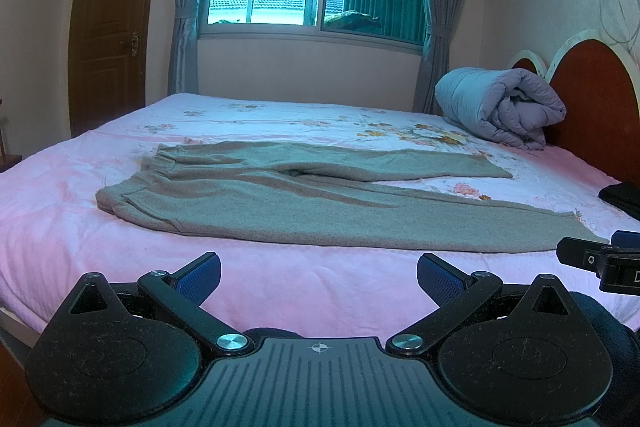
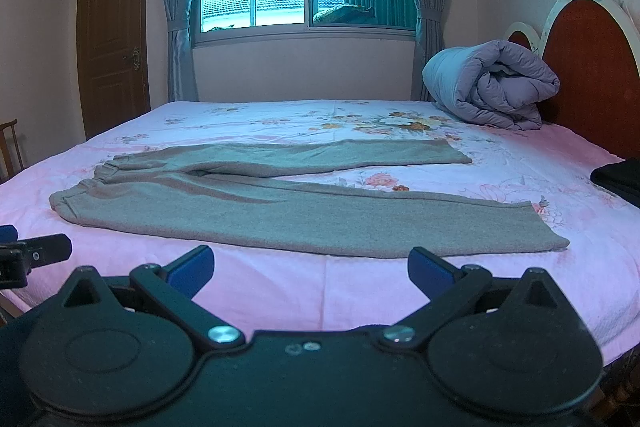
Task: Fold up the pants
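Grey pants lie flat on the pink floral bed, waistband at the left, both legs stretched out to the right and spread apart at the cuffs. My left gripper is open, hovering over the bed's near edge short of the nearer leg. My right gripper is open too, just in front of the nearer leg, towards its cuff end. Nothing is between either pair of fingers. The right gripper's tip shows at the edge of the left wrist view, and the left gripper's tip shows in the right wrist view.
A rolled grey-blue quilt sits at the far right against the red headboard. A dark folded item lies at the bed's right edge. A window, curtains and a brown door stand behind the bed.
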{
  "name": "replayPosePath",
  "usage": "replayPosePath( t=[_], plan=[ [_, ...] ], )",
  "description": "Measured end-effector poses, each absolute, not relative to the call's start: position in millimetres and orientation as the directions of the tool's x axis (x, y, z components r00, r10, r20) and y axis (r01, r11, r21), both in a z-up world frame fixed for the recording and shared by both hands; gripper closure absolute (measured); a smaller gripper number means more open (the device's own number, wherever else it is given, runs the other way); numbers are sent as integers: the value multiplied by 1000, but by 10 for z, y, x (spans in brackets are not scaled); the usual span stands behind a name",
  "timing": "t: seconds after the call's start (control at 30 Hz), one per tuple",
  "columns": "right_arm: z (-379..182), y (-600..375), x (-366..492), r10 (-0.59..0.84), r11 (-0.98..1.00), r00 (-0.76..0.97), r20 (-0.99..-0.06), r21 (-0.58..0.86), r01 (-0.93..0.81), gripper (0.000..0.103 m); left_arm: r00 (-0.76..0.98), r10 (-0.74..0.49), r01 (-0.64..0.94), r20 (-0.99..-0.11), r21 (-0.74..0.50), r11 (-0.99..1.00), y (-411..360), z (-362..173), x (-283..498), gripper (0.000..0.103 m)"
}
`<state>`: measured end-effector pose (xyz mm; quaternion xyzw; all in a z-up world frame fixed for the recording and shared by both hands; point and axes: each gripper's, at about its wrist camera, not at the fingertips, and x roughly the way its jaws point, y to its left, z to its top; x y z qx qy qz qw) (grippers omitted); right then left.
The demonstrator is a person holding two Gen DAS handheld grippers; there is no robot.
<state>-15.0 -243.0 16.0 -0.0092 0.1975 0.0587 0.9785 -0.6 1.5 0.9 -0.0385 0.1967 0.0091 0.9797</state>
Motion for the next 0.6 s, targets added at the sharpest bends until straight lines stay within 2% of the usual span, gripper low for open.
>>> replayPosePath(
  t=[0.6],
  plan=[
    [182, -2464, -158, 113, 993, 912, -395, 19, -114, 6, 920, 5, -40, -391, -80, 996, 37, -8, 29, 0]
  ],
)
